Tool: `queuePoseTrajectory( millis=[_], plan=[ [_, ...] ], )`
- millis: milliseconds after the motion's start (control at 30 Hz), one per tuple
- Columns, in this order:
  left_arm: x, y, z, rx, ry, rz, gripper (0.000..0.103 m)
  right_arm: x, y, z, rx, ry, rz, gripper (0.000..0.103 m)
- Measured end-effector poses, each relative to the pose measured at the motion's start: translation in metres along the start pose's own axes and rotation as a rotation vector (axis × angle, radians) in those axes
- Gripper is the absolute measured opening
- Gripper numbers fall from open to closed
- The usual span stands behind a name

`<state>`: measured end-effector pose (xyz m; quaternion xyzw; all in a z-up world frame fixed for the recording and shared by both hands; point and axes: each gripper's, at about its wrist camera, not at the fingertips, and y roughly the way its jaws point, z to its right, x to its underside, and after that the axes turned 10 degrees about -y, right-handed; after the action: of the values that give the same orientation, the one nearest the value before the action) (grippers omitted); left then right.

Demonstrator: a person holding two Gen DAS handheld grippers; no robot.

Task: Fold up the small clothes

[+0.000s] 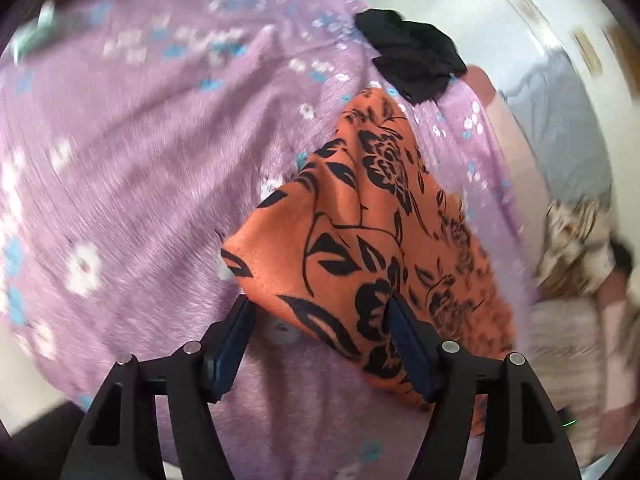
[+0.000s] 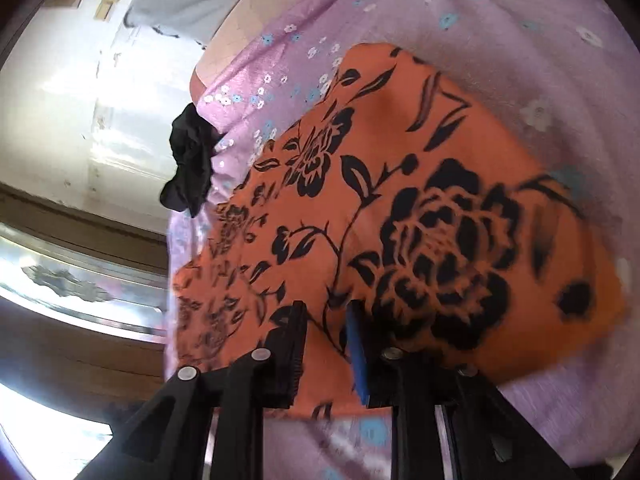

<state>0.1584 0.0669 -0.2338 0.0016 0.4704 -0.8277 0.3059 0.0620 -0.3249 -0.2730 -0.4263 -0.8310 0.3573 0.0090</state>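
On the purple floral blanket (image 1: 132, 152), the orange black-flowered cloth (image 1: 372, 216) lies just ahead of the spread left gripper (image 1: 320, 316), near a black garment (image 1: 412, 54), its near edge between the right gripper's (image 2: 326, 314) narrowly parted fingers.

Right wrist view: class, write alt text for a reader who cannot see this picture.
The right gripper, jaws parted, straddles a raised ridge of an orange cloth with black flowers lying on a lilac floral bedspread. A crumpled black garment sits at the bedspread's far edge.

Bedroom: floral bedspread (image 1: 140, 160), clothes.
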Motion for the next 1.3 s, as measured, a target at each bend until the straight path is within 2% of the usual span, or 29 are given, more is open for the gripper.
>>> queuePoseTrajectory(
  millis=[67,100,133,167,200,267,333,433,533,633,667,733,833,900,933,967,1067,1167,1300],
  plan=[
    [0.010,-0.017,0.012,-0.051,0.098,0.089,0.069,-0.006,-0.021,0.009,-0.031,0.027,-0.004,0.026],
    [0.016,-0.029,0.019,-0.113,0.160,0.164,0.069,-0.009,-0.039,0.016,-0.048,0.040,0.030,0.027],
    [0.019,-0.037,0.023,-0.156,0.190,0.217,0.069,-0.011,-0.059,0.024,-0.058,0.055,0.075,0.042],
    [0.021,-0.046,0.024,-0.178,0.201,0.261,0.069,-0.014,-0.076,0.031,-0.061,0.076,0.114,0.073],
    [0.021,-0.056,0.025,-0.179,0.197,0.313,0.069,-0.014,-0.098,0.043,-0.067,0.116,0.159,0.081],
    [0.023,-0.073,0.030,-0.148,0.188,0.400,0.071,-0.010,-0.124,0.057,-0.109,0.159,0.227,0.082],
    [0.025,-0.077,0.042,-0.148,0.228,0.424,0.074,-0.005,-0.135,0.066,-0.145,0.192,0.229,0.082],
    [0.024,-0.068,0.066,-0.135,0.283,0.378,0.075,0.008,-0.122,0.068,-0.155,0.226,0.173,0.080],
    [0.020,-0.048,0.083,-0.112,0.312,0.318,0.077,0.021,-0.102,0.071,-0.122,0.253,0.131,0.069],
    [0.012,-0.013,0.081,-0.143,0.308,0.247,0.077,0.026,-0.079,0.078,-0.111,0.300,0.107,0.059],
    [0.010,0.000,0.075,-0.165,0.298,0.206,0.077,0.026,-0.073,0.081,-0.088,0.314,0.110,0.057],
    [0.007,0.033,0.054,-0.258,0.248,0.074,0.077,0.023,-0.066,0.086,-0.067,0.333,0.154,0.055],
    [0.008,0.027,0.056,-0.228,0.254,0.117,0.081,0.016,-0.061,0.091,-0.041,0.343,0.215,0.051],
    [0.010,0.029,0.062,-0.235,0.312,0.096,0.083,0.010,-0.060,0.088,-0.019,0.339,0.236,0.043],
    [0.009,0.031,0.061,-0.239,0.314,0.081,0.082,0.007,-0.058,0.085,-0.003,0.325,0.235,0.034],
    [0.006,0.029,0.058,-0.214,0.291,0.076,0.082,0.004,-0.056,0.082,0.016,0.308,0.228,0.027],
    [-0.007,0.015,0.046,-0.137,0.193,0.079,0.082,-0.002,-0.049,0.066,0.081,0.267,0.234,0.021],
    [-0.024,0.001,0.026,-0.118,0.063,0.105,0.082,-0.006,-0.056,0.045,0.132,0.198,0.255,0.019],
    [-0.042,-0.014,-0.004,-0.132,-0.096,0.123,0.082,-0.011,-0.065,0.005,0.159,0.095,0.296,0.017]
  ],
)
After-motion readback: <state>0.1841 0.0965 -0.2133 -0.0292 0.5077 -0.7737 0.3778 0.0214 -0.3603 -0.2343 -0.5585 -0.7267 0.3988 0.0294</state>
